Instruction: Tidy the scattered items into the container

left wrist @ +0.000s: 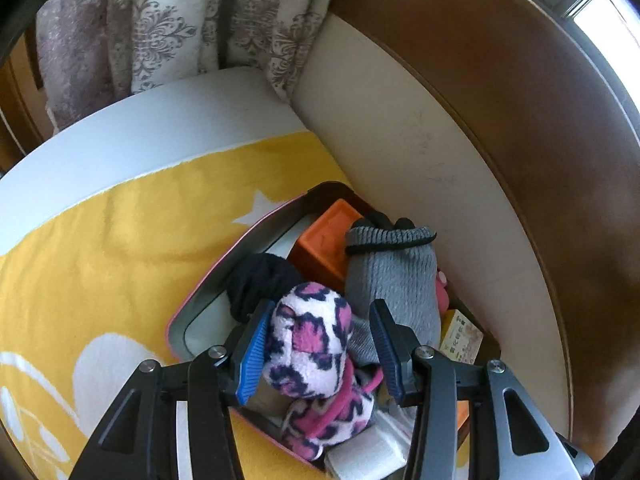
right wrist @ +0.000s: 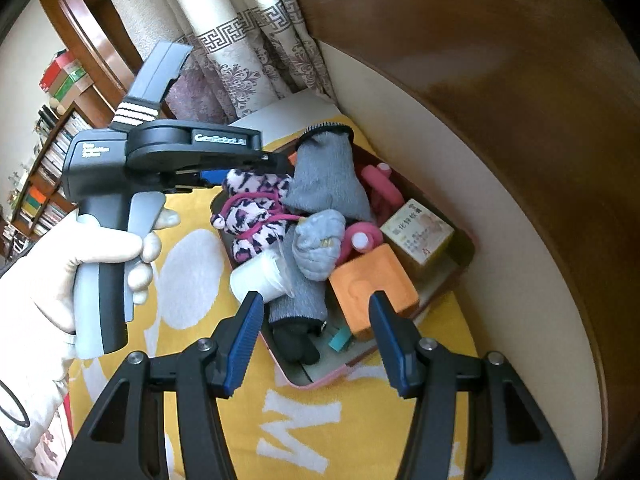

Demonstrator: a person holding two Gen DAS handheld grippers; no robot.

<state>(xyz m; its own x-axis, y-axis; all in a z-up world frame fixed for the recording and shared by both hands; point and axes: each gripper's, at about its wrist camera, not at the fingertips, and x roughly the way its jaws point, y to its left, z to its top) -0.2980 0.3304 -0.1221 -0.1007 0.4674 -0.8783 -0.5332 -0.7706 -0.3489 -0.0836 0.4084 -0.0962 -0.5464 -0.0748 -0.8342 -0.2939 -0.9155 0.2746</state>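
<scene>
Hovering over the pink-rimmed container [left wrist: 208,280], my left gripper [left wrist: 320,352] has its blue pads spread wide, with the pink, white and navy patterned fleece sock [left wrist: 308,344] lying between them; the left pad sits just beside the fabric, and I cannot tell whether it touches. The sock rests inside the container, at 6 o'clock of the pile. A grey knitted glove [left wrist: 394,280] lies at 1 o'clock from the sock, an orange block [left wrist: 328,240] at 12 o'clock, and a dark bundled item [left wrist: 260,280] at 10 o'clock (its type is not identifiable). A printed yellow carton [left wrist: 460,336] sits at 3 o'clock.

My right gripper [right wrist: 316,344] is also spread open and holds nothing, positioned above the near end of the container [right wrist: 320,380]. From this view the fleece sock [right wrist: 256,212] lies at 11 o'clock, with a white roll [right wrist: 256,276] beside it. The container stands on a yellow patterned cloth [right wrist: 312,432].
</scene>
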